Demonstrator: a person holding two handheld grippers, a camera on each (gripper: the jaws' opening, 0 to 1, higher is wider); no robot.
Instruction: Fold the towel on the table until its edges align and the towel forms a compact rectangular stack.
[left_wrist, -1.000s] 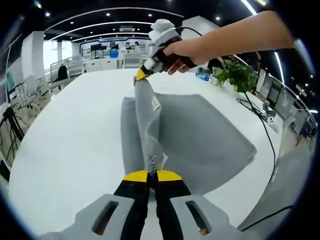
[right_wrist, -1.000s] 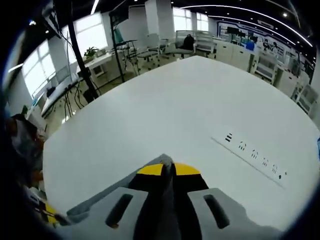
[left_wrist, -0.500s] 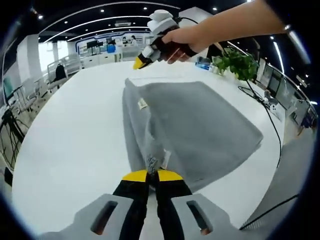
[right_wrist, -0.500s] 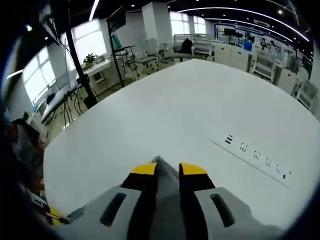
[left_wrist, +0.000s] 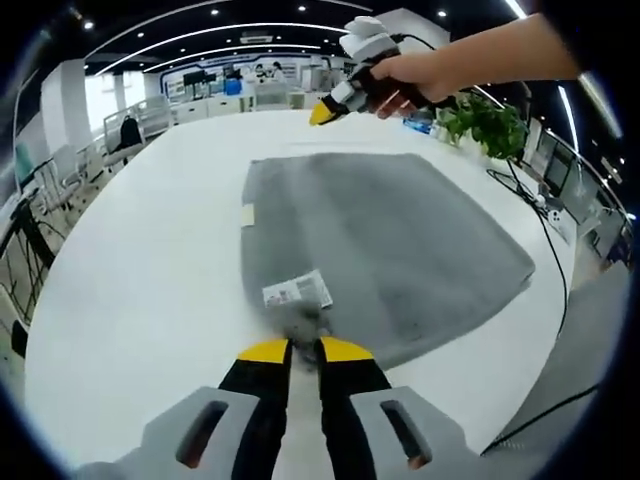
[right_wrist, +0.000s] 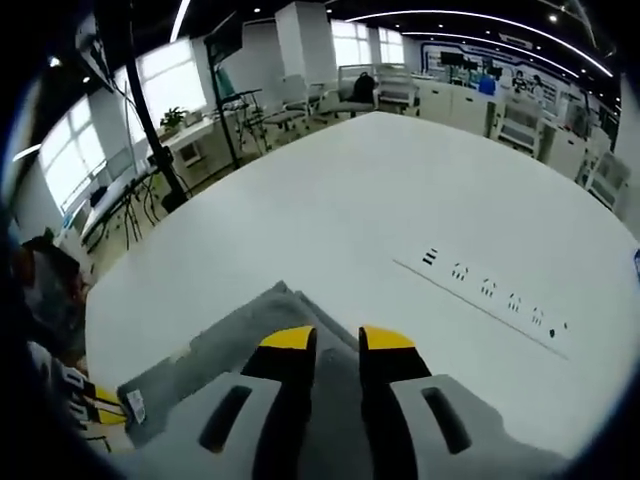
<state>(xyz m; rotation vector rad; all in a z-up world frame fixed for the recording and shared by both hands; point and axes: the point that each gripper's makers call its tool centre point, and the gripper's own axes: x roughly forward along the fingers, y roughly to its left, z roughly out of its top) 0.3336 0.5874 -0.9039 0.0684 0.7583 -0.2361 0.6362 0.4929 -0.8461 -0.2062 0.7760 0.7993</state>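
A grey towel (left_wrist: 390, 240) lies folded flat on the white table (left_wrist: 140, 260), with a white label (left_wrist: 297, 291) near its close corner. My left gripper (left_wrist: 305, 350) is low at that corner, its yellow-tipped jaws narrow around a bunch of the fabric. A hand holds my right gripper (left_wrist: 322, 110) just above the towel's far edge. In the right gripper view that gripper (right_wrist: 337, 340) stands open with nothing between its fingers, and the towel (right_wrist: 225, 340) lies underneath it.
A green plant (left_wrist: 488, 122) stands at the table's far right, and a black cable (left_wrist: 545, 290) runs along the right edge. Printed marks (right_wrist: 490, 292) cross the table. Desks and chairs (right_wrist: 300, 105) stand beyond the table's edge.
The right gripper opened and let go of the towel's raised corner, then drew back to the right. The lifted fold dropped flat onto the towel. The left gripper kept the near corner.
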